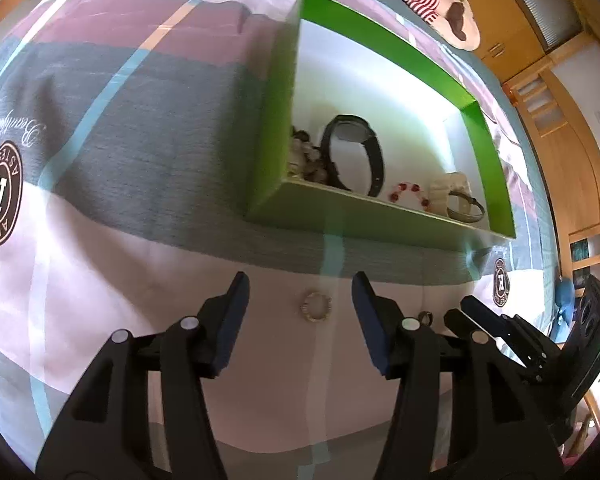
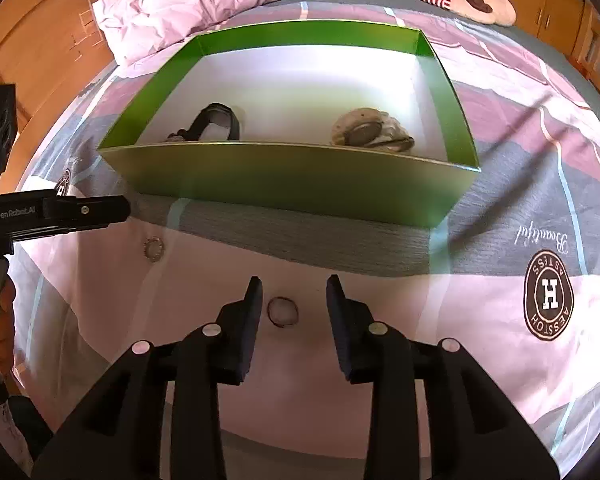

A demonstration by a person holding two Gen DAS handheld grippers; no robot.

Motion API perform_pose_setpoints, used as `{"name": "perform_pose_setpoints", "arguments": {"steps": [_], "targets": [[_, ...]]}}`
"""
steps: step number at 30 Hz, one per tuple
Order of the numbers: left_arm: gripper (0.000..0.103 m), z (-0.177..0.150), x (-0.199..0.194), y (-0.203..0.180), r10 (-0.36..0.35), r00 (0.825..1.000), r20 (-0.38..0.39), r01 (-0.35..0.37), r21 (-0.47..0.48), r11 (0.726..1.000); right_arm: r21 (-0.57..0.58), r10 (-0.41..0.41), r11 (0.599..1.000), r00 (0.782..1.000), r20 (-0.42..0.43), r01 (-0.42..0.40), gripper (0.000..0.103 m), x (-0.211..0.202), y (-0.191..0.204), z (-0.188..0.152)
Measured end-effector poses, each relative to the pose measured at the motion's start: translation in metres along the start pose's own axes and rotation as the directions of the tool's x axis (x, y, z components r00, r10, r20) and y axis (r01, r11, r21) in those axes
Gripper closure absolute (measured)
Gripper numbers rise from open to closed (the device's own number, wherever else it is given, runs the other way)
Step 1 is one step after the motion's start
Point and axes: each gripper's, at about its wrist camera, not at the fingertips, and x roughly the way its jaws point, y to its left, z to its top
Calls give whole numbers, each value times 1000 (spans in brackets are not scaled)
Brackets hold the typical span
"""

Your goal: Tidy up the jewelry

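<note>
— What's in the green box (image 2: 292, 184)?
— A black watch (image 1: 354, 156) standing on edge, pale beads (image 1: 306, 158) beside it, a red bead bracelet (image 1: 406, 192) lying flat, and a cream-strapped watch (image 1: 458, 198).
— And outside it?
— A sparkly ring (image 1: 316, 307) and a thin dark ring (image 2: 283, 312), flat on the pink bedsheet (image 2: 380, 300), apart.

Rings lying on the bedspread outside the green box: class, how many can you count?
2. A beaded ring lies between the left gripper's open fingers; a thin dark ring lies between the right gripper's. Others may be hidden inside the green box.
</note>
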Motion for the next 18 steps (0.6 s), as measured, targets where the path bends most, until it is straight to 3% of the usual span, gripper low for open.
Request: {"name": "perform_pose_setpoints", "arguments": {"steps": [4,8,13,18], "targets": [[49,-7,12,-17,17,999,-30,-15,65,998,11,-6,1000,1000,-29,6,69,5,-2,-4],[49,-18,26,-38,92,995,-37,-85,155,984,15,-2,1000,999,-36,3,69,3,-1,-5],[48,-20,38,-40,167,985,-31,-159,178,971,-22,-4,1000,999,-37,3,69,1,9,-7],[45,-22,41,-44,187,982,-23,-179,199,963,-69,-16,998,999,-48,13,69,8,20,-7]]}}
